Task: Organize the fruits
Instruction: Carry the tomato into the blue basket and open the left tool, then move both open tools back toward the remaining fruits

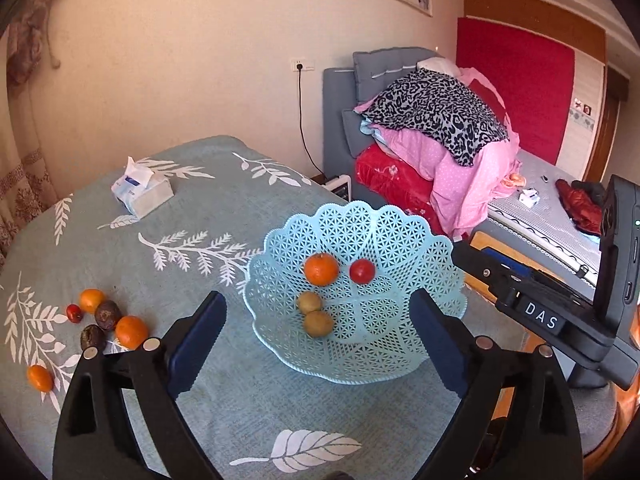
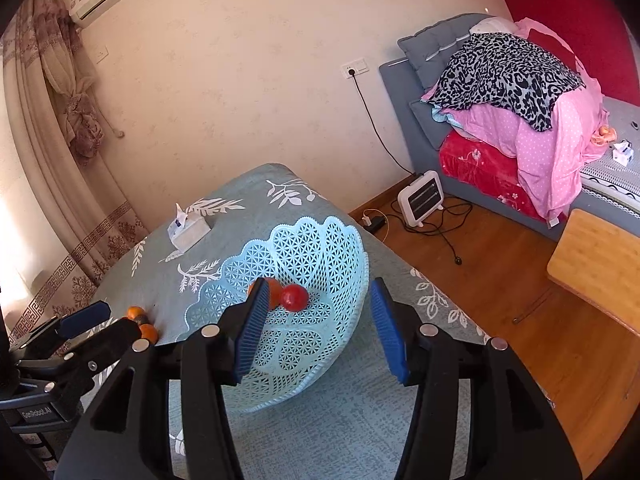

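Note:
A light blue lattice basket (image 1: 416, 240) stands on the table and holds an orange (image 1: 321, 269), a red fruit (image 1: 362, 271) and two green-brown kiwis (image 1: 318, 323). My left gripper (image 1: 318, 322) is open and empty, above the basket's near side. At the table's left lie three oranges (image 1: 131, 332), a small red fruit (image 1: 74, 313) and two dark fruits (image 1: 107, 314). In the right wrist view my right gripper (image 2: 318, 320) is open and empty over the basket (image 2: 320, 248), where the red fruit (image 2: 294, 298) shows.
A tissue box (image 1: 142, 194) sits at the table's far left. The table's right edge drops to a wooden floor (image 2: 500, 300) with a small heater (image 2: 420, 198) and cables. A bed with piled bedding (image 1: 440, 140) stands beyond.

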The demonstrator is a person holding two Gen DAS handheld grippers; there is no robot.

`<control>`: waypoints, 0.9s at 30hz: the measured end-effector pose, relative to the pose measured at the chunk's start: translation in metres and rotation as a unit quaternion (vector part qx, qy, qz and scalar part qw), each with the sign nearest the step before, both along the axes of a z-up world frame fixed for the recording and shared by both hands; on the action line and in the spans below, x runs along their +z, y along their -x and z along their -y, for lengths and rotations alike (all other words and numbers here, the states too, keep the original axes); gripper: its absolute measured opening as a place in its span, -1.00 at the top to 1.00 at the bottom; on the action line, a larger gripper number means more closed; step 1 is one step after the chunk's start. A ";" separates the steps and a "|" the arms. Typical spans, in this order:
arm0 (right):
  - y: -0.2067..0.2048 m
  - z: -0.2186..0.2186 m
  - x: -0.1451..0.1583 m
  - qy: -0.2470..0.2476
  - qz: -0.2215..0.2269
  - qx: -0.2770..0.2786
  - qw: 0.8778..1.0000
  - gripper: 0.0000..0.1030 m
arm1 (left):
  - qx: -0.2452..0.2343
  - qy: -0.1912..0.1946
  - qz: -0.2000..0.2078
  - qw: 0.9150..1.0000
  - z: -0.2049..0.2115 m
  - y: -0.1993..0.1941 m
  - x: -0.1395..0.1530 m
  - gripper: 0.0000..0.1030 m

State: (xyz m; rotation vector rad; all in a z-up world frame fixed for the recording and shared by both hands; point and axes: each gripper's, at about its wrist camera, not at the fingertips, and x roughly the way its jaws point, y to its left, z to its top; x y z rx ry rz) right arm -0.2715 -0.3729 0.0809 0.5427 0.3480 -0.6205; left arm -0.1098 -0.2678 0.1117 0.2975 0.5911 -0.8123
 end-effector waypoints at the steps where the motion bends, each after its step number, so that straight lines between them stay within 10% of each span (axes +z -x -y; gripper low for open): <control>1: 0.000 0.000 0.000 -0.001 0.000 0.000 1.000 -0.04 | 0.001 0.000 0.007 1.000 -0.001 0.001 0.003 -0.84; 27: -0.016 -0.013 -0.007 0.016 -0.025 0.011 0.999 -0.24 | 0.171 0.023 -0.005 0.985 -0.118 -0.066 0.028 -0.86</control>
